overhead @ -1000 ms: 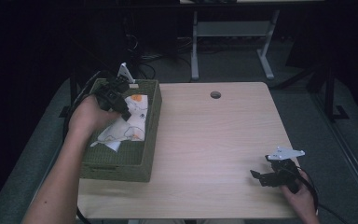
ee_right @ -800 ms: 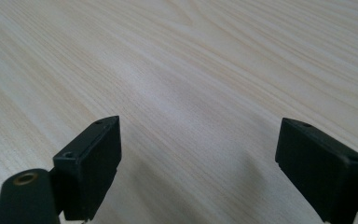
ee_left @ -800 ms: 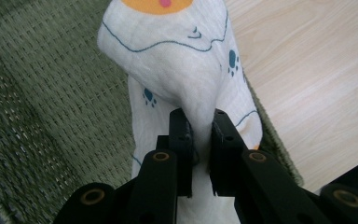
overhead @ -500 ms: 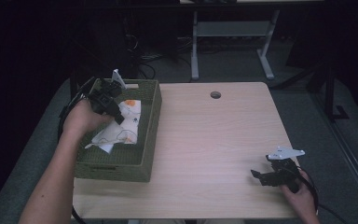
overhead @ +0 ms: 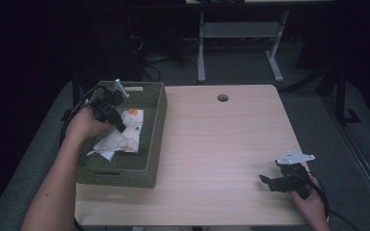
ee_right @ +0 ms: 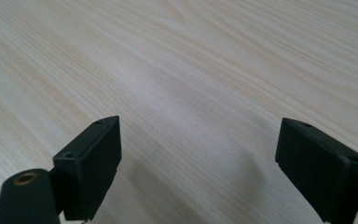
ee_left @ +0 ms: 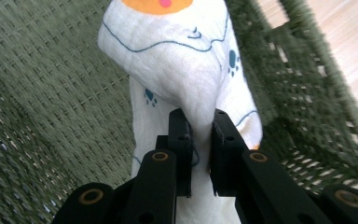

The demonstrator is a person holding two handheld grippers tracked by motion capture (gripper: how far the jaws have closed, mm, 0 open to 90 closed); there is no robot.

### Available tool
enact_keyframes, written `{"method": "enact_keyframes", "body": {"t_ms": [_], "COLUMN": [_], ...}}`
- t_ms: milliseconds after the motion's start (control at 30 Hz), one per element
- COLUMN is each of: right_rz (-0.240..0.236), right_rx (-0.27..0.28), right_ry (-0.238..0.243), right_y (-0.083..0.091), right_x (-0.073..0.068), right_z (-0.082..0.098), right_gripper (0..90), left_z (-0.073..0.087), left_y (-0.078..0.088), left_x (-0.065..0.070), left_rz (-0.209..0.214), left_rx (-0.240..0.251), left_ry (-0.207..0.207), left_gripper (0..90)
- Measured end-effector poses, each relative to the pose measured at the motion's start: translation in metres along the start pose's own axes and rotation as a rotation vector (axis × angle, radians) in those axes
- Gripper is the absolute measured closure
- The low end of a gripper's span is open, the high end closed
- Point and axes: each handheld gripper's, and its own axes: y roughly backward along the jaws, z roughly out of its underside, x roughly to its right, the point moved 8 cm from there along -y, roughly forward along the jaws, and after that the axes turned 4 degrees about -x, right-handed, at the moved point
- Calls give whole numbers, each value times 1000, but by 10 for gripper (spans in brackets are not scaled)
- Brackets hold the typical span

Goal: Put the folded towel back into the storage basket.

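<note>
A white cloth (overhead: 124, 132) with blue paw prints and an orange patch lies in a green woven basket (overhead: 155, 139) at the table's left. My left gripper (overhead: 120, 126) is inside the basket, shut on a bunched fold of that cloth (ee_left: 186, 70), which rises between the two jaws. At the table's front right, my right gripper (overhead: 266, 180) rests low over the bare wood, open, with nothing between its fingers (ee_right: 93, 163).
The light wooden table (overhead: 221, 144) has a round cable hole (overhead: 222, 97) near its far edge. Behind the table stand a desk frame and cables on a dark floor. The person's left forearm (overhead: 53, 187) lies along the basket's left side.
My left gripper has drawn back toward the basket's left side, still inside it, pulling the cloth with it. The right gripper has stayed in place.
</note>
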Motion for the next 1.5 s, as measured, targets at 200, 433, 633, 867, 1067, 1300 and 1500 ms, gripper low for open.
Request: {"method": "enact_keyframes", "body": {"t_ms": [200, 433, 633, 867, 1067, 1300, 1500], "right_rz": [-1, -3, -2, -4, -2, -1, -4], "right_rx": [-2, 0, -1, 0, 2, -4, -5], "right_ry": [-2, -8, -11, -10, -14, -6, -1], "right_y": [0, 0, -1, -1, 0, -2, -2], "right_x": [0, 1, 2, 2, 1, 1, 0], "right_z": [1, 1, 1, 1, 0, 0, -1], "right_gripper": [139, 139, 139, 139, 139, 139, 139], "left_z": [-2, -2, -3, -5, 1, 1, -4], "left_y": [-14, -27, -30, -38, -52, -55, -61], "left_x": [-4, -10, -12, -13, -28, -27, -24], "left_rz": [13, -4, -6, -25, -56, -37, -55], "left_rx": [-2, -40, -34, -30, -43, -25, -33], "left_ry": [-24, -59, -86, -116, -30, -21, -32], "left_gripper": [812, 812, 813, 769, 603, 598, 567]}}
